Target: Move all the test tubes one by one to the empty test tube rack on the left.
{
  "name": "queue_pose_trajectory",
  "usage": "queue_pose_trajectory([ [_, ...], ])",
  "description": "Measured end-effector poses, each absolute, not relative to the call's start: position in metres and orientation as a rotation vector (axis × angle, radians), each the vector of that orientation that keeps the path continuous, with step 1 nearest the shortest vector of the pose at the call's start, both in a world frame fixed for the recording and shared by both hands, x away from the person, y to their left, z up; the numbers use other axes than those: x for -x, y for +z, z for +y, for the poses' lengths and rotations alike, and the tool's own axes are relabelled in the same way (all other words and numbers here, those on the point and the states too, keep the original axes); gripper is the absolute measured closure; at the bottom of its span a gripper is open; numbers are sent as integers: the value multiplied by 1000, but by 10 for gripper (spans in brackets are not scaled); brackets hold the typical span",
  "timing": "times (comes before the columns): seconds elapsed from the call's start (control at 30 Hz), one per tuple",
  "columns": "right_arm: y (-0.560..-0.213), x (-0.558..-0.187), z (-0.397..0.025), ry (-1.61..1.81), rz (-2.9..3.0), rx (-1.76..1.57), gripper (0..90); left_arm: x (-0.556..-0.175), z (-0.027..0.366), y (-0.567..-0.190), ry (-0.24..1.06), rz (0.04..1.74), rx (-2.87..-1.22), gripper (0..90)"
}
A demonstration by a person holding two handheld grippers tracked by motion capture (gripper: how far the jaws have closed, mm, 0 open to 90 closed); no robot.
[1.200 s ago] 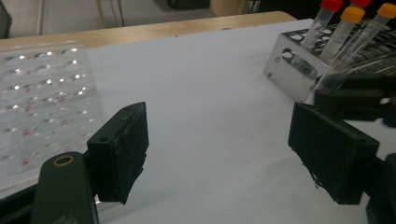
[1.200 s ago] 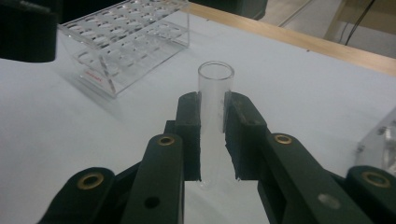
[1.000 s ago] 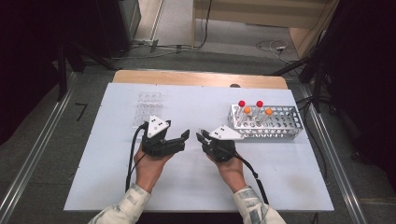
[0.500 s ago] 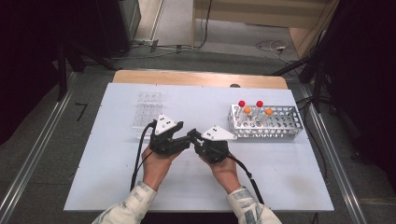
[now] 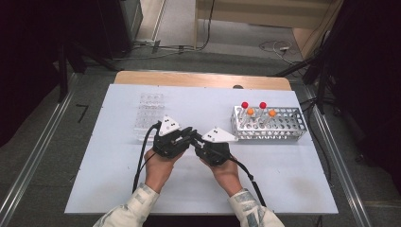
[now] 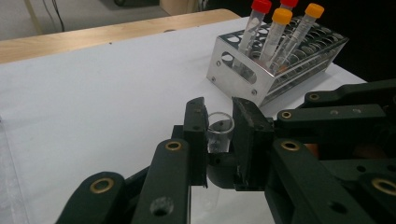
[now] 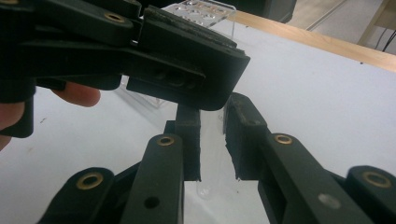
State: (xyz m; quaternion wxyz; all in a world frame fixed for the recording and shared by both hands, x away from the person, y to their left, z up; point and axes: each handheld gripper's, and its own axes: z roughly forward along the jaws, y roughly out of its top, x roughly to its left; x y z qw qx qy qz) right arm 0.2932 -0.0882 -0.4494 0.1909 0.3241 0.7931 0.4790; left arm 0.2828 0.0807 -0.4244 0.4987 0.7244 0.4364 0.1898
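The two grippers meet at mid-counter over the white counter (image 5: 118, 189). In the left gripper view, the left hand-held gripper (image 6: 219, 140) is clamped on a clear, uncapped plastic test tube (image 6: 218, 133), its open rim showing between the jaws. In the right gripper view, the right hand-held gripper (image 7: 212, 140) has its jaws set around the same tube's lower body (image 7: 212, 154); a narrow gap shows on either side, so it appears not yet closed on it.

Judged step: a hand-to-hand transfer of the tube, held just above the counter, midway between the clear acrylic rack (image 5: 150, 111) and the perforated metal rack (image 5: 283, 127) carrying red- and orange-capped tubes (image 5: 257, 113).

Next move calls for the right jaws to close squarely before the left releases; early release risks dropping the tube.
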Motion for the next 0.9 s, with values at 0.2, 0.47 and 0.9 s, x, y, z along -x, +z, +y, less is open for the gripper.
queue_pose_trajectory([
  [0.2, -448, -293, -90, 1347, 2261, -891, 508, -283, 81, -422, 459, 1059, -1747, 770],
  [0.47, -446, -295, -103, 1273, 2306, -890, 315, -285, 91, -416, 486, 1088, -1697, 770],
  [0.9, -445, -294, -161, 1215, 2264, -1022, 167, -287, 113, -401, 511, 1117, -1649, 770],
])
